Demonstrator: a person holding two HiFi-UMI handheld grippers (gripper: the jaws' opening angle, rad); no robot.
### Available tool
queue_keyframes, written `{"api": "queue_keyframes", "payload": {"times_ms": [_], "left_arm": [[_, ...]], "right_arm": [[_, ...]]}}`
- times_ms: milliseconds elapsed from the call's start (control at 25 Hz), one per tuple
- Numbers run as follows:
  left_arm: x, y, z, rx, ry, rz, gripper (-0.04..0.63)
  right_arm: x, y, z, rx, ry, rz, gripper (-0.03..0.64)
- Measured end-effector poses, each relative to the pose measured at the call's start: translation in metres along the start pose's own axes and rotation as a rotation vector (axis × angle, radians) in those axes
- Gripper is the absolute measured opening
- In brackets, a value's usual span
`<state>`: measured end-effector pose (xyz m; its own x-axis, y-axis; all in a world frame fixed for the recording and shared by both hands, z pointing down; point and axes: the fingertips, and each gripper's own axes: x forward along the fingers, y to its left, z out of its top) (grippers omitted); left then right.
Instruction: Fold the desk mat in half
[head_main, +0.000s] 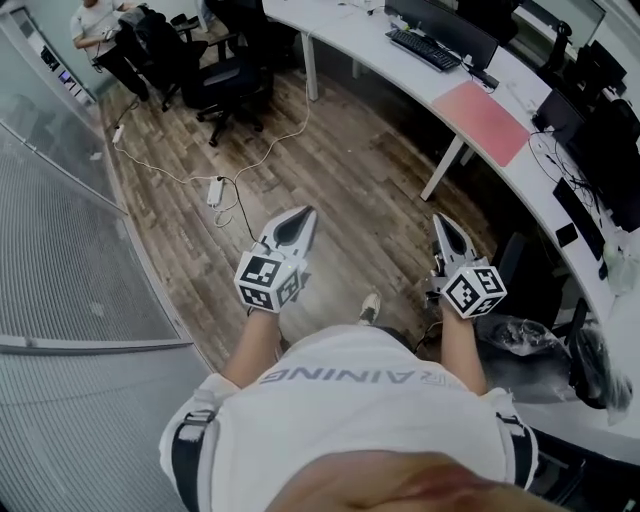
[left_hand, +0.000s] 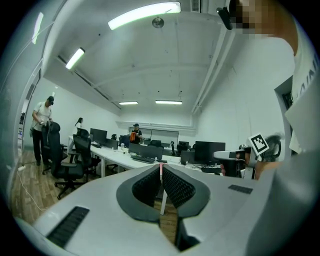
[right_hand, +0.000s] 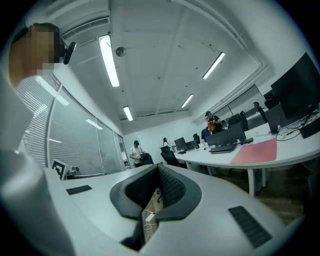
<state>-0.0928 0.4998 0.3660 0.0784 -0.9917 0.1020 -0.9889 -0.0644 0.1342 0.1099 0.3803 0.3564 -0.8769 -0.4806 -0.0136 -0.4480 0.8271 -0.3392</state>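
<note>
Nothing folded yet: the pink desk mat (head_main: 480, 122) lies flat and fully open on the white worktop (head_main: 350, 30). Both grippers hang over the wooden floor (head_main: 340, 170), well short of the worktop. The left gripper (head_main: 300, 222) is pinched closed on nothing, and the right gripper (head_main: 445, 225) is likewise closed and empty. The approach, edge grasp and fold all remain.

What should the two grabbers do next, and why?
Probably step toward the desk and reach for the pink mat. The left gripper and right gripper are shut and empty over the floor, and the pink mat lies flat, unfolded.
</note>
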Motion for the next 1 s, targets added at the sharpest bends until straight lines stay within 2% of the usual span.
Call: {"api": "queue_keyframes", "payload": {"times_ms": [320,560,680,1000], "left_arm": [[0.097,-0.003,0.023,0.019,0.001,0.026,0.041],[0.184,-0.022,0.023,0.034,0.022,-0.011,0.041],[0.219,-0.031,0.016,0.029,0.046,-0.034,0.040],[0.304,-0.044,0.010,0.021,0.071,-0.102,0.040]], "right_arm": [[0.048,-0.079,0.037,-0.002,-0.008,0.043,0.021],[0.062,-0.161,0.058,-0.021,-0.030,0.011,0.021],[0.061,-0.201,0.059,0.001,-0.033,-0.026,0.021],[0.060,-0.268,0.058,0.014,-0.017,-0.102,0.021]]}}
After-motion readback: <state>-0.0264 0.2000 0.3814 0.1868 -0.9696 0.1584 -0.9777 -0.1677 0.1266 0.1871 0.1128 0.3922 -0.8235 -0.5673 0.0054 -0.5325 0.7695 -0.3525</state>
